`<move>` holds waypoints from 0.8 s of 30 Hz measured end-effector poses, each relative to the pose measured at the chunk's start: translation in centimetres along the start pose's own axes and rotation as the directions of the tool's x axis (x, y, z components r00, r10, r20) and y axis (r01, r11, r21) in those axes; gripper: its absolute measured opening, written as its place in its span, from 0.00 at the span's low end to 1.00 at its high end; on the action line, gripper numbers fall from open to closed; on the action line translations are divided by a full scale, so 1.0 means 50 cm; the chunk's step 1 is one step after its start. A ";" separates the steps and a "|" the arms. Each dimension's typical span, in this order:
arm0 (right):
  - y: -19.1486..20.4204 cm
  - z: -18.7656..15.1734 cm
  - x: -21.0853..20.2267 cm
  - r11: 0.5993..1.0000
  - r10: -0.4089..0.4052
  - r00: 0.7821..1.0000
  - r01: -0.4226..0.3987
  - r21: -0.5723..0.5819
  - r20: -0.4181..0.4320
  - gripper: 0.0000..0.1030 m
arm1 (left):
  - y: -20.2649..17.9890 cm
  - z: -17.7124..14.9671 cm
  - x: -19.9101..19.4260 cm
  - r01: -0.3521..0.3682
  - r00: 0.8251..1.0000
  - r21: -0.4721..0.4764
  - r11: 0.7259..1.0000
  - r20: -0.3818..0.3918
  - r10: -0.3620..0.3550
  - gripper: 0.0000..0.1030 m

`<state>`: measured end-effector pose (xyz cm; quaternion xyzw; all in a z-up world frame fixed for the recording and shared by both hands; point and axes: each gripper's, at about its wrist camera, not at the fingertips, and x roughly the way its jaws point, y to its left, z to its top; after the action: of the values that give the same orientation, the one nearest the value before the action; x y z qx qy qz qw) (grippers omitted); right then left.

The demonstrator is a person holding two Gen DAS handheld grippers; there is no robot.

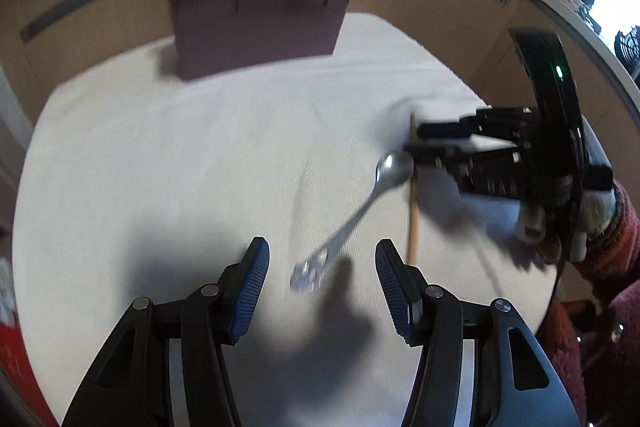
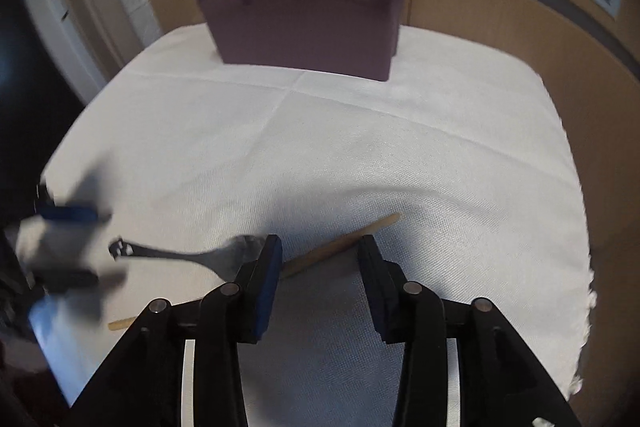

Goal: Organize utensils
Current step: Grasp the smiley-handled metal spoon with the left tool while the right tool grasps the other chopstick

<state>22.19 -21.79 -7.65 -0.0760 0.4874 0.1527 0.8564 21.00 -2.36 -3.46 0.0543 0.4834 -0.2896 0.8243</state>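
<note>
The spoon point(image 1: 362, 211) lies on the desk point(image 1: 200, 155), handle between the open left tongs point(image 1: 322, 263); the open right tongs point(image 2: 320, 257) straddle a stick point(image 2: 340, 243).

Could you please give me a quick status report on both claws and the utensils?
Both claws open, left claw, right claw. Spoon and wooden stick loose on cloth. Holder path clear.

No readable text, label, brand, number or sign shows in either wrist view.
</note>
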 end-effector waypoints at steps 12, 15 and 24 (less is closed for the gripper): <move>-0.126 -0.094 -0.062 0.995 -0.084 0.996 0.085 0.060 -0.020 0.34 | -0.052 0.074 0.116 -0.156 0.985 0.183 0.971 -0.044 0.166 0.58; -0.122 -0.093 -0.061 0.993 -0.091 0.996 0.092 0.069 -0.011 0.38 | -0.008 0.084 0.110 -0.233 0.971 0.107 0.967 -0.023 0.236 0.58; -0.111 -0.102 -0.060 0.992 -0.098 0.994 0.094 0.090 0.041 0.46 | -0.045 0.125 0.120 -0.046 0.997 0.159 0.986 -0.061 0.057 0.57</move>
<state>18.48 -29.01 -7.80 -0.0582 0.4698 0.0915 0.8761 26.79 -9.09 -4.69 0.1413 0.4842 -0.3037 0.8083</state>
